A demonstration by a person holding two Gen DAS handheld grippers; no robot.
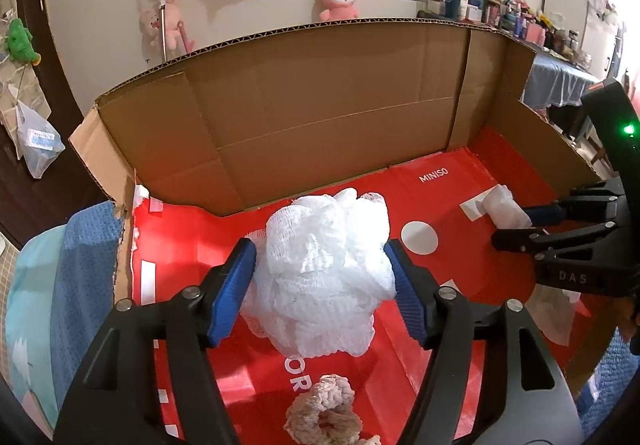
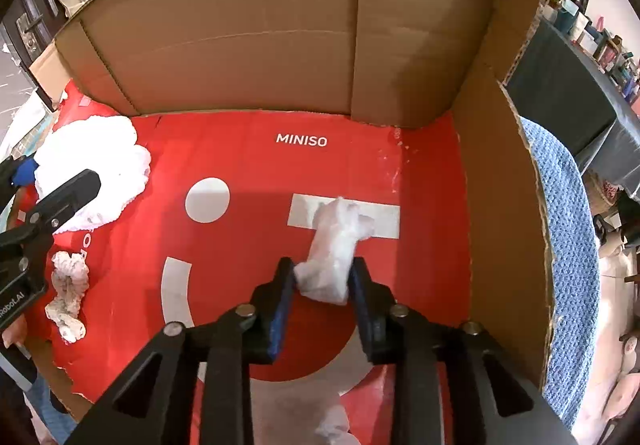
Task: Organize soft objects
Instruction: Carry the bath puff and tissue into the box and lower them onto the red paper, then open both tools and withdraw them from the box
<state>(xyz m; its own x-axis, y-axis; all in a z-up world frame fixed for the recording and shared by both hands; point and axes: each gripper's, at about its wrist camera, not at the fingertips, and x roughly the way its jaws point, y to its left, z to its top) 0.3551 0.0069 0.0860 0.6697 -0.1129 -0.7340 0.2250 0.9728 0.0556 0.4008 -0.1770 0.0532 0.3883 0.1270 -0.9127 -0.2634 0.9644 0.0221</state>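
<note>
Scrunchie point(image 1: 322, 411): nearest, flat on red box floor point(image 1: 404, 357), below left gripper; untouched.
Left gripper point(image 1: 322, 291): jaws apart, straddling white mesh puff point(image 1: 320, 265); left pad looks clear of the mesh, right pad at or near its edge; contact not certain.
Puff: resting on the floor, bulging above the pads; left of centre in the box.
Right gripper point(image 2: 324, 281): jaws narrowly apart around near end of white wad point(image 2: 338, 249); pads at or just off its sides, firm pressure not evident.
Wad: lying on the floor, far end across a white stripe, right of centre.
Cardboard wall point(image 1: 320, 105): upright behind both items, far side.
Risk, puff: mesh likely to snag on a ribbed pad; lifting away then drags it off its spot.
Risk, wad: light and crumpled; likely to cling to a pad and shift on withdrawal.
Risk, grippers: close together inside the box; sideways travel invites collision.
</note>
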